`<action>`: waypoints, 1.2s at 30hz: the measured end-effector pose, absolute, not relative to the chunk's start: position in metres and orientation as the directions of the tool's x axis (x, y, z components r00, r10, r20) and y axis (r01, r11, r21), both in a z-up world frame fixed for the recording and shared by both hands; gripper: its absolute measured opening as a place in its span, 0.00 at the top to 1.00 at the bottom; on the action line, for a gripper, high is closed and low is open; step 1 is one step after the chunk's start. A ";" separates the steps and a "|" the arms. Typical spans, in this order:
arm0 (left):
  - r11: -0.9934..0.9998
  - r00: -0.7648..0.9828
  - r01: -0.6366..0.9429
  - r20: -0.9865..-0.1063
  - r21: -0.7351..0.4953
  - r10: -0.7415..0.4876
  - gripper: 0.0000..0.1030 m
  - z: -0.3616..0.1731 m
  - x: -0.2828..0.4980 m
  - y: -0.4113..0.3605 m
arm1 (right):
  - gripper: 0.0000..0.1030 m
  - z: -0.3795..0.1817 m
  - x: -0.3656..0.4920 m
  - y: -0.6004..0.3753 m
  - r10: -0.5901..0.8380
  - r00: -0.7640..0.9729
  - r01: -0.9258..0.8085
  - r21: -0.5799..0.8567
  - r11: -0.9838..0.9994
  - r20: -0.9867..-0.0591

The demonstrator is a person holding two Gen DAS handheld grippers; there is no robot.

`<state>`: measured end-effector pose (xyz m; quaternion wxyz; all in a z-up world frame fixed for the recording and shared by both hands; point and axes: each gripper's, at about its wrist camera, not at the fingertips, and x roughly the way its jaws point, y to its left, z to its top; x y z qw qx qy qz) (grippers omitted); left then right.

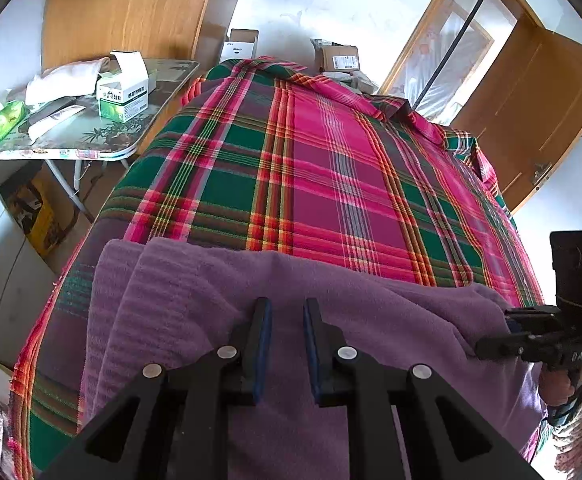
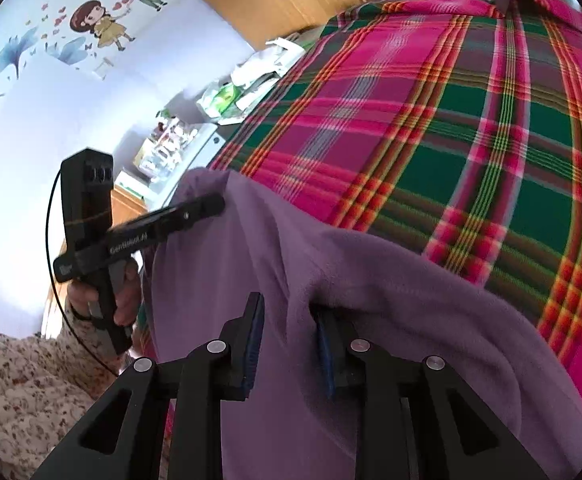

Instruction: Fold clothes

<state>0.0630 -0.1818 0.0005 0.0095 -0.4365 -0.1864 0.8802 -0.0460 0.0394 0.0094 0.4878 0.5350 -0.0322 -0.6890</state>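
— Left wrist view: where is the purple garment (image 1: 219, 312)?
— At the near edge of the plaid bed cover (image 1: 291, 160). The left gripper (image 1: 287, 344) has its fingers apart above it.
— And the right gripper (image 2: 287, 344)?
— Its fingers are apart too, with a fold of the fabric between them.

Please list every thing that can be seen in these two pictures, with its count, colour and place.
garment: one, purple, near end of the bed, under both grippers
bedspread: one, pink, green and red plaid, covers the bed
side table: one, floral top, left of the bed
boxes: count unclear, white and green, on the side table
wardrobe: one, brown wood, behind the side table
door: one, brown wood, right of the bed
wall stickers: cartoon pair, on the white wall
left gripper: black, blue pads, open over the garment
right gripper: black, blue pads, open, a fold between its fingers
hand: one, on the left gripper's handle
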 end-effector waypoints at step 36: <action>-0.955 -0.647 0.018 -0.732 -0.296 0.215 0.84 0.038 0.037 -0.135 | 0.65 0.042 -0.088 0.062 -0.593 -0.173 0.688 0.334 -0.644 -0.786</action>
